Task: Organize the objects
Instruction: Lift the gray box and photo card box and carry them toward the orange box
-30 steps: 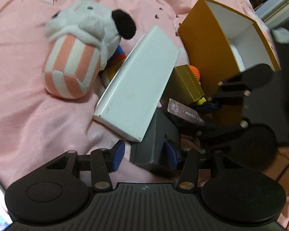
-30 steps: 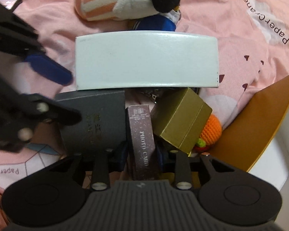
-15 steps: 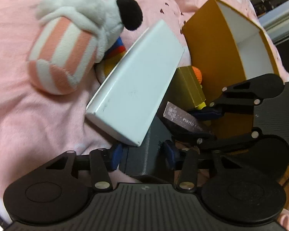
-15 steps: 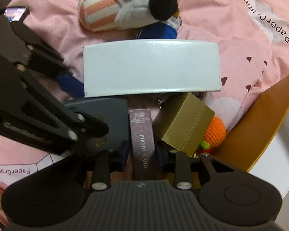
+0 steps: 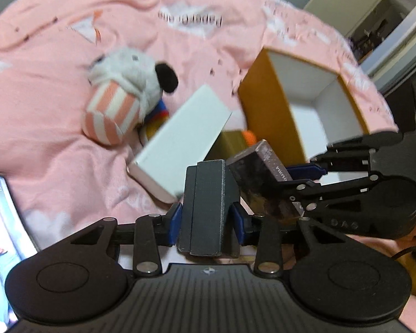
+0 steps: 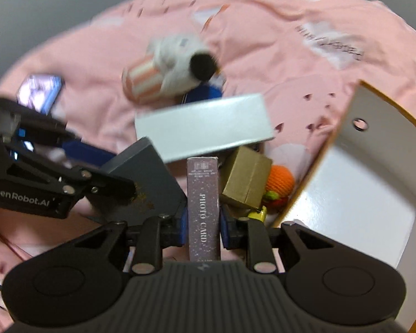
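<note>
My left gripper (image 5: 207, 219) is shut on a dark grey box (image 5: 205, 202) and holds it above the pink bedspread. My right gripper (image 6: 202, 223) is shut on a maroon "PHOTO CARD" box (image 6: 202, 208), also lifted; this box shows in the left wrist view (image 5: 263, 177) too, just right of the grey box. The grey box appears in the right wrist view (image 6: 144, 177) at left. A white box (image 5: 180, 138) (image 6: 205, 126) and a gold box (image 6: 246, 177) lie below on the bed.
An open orange box with a white inside (image 5: 305, 111) (image 6: 355, 194) lies at the right. A striped plush toy (image 5: 124, 105) (image 6: 169, 69) lies beyond the white box. An orange knitted toy (image 6: 280, 180) sits by the gold box. A phone (image 5: 0, 236) (image 6: 38, 91) lies at the left.
Both grippers have risen off the bed, the left carrying the grey box and the right carrying the photo card box. The white box and gold box stay on the bed.
</note>
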